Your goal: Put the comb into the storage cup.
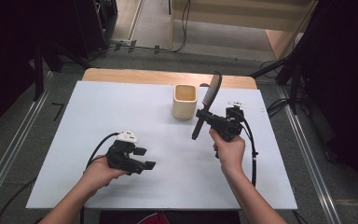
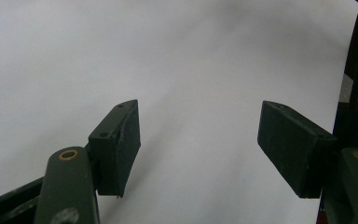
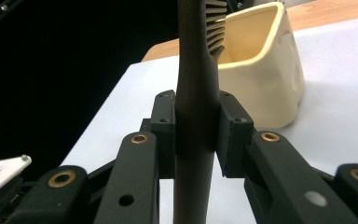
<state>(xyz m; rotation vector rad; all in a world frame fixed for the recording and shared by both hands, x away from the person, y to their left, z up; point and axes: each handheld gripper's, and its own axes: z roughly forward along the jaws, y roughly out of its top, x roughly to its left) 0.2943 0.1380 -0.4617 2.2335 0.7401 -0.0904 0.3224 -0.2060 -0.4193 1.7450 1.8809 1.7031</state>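
On the white desk (image 1: 121, 107), the right hand-held gripper (image 1: 204, 116) is clamped on the dark handle of a comb (image 1: 208, 100), which stands tilted, its toothed end up and leaning toward the far edge, its lower end hanging free above the desk surface. In the right gripper view the two black jaws press flat against either side of the comb (image 3: 196, 116) handle, with no gap between pad and handle, and the teeth show at the top of the picture just in front of the cup's rim. The cream, square-mouthed cup (image 1: 185, 101) stands upright near the far middle of the desk, just left of the comb in the high view, apart from it; the right gripper view shows the cup (image 3: 265, 70) beyond and to the right of the handle. The right hand (image 1: 228, 149) holds its gripper raised above the desk. The left hand-held gripper (image 1: 145, 157) is low over the near-left part of the desk, well apart from the cup and comb, held by the left hand (image 1: 100, 172). In the left gripper view its jaws (image 2: 200, 144) stand wide apart with nothing between them, only bare white desk beneath. A small pale object (image 1: 242, 103) lies near the far right edge; what it is cannot be made out.
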